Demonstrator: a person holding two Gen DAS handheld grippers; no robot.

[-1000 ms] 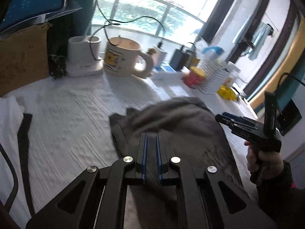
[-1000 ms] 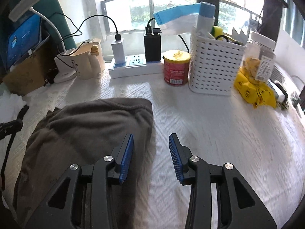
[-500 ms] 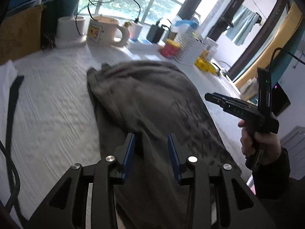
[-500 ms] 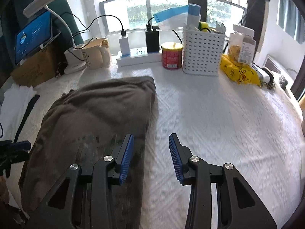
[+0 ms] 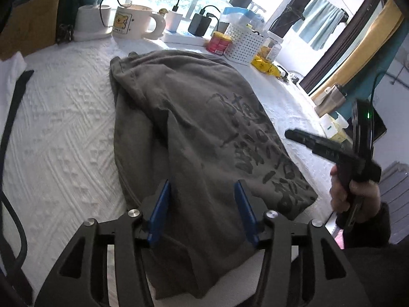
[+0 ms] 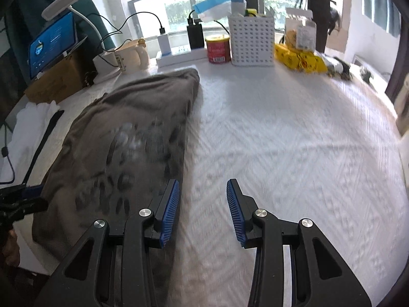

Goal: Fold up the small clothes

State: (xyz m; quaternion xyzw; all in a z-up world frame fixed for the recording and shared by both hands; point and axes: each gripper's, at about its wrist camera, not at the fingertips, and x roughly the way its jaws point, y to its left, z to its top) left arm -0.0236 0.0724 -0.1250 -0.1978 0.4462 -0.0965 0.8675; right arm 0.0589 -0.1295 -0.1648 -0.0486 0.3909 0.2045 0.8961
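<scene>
Left gripper (image 5: 203,211) spread wide over near hem, was pinched shut on fabric 1.0 s ago, grey-brown printed cotton T-shirt (image 5: 194,128) now released flat on white textured counter (image 6: 294,140), right gripper (image 6: 202,204) spread, empty, beside shirt's right edge as before.

Both wrist views low, close, facing the window, sharing the grey shirt (image 5: 194,133)

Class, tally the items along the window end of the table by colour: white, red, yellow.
White: 3 – mug, basket, power strip
Red: 1 – tin
Yellow: 1 – packet
Total: 5
</scene>
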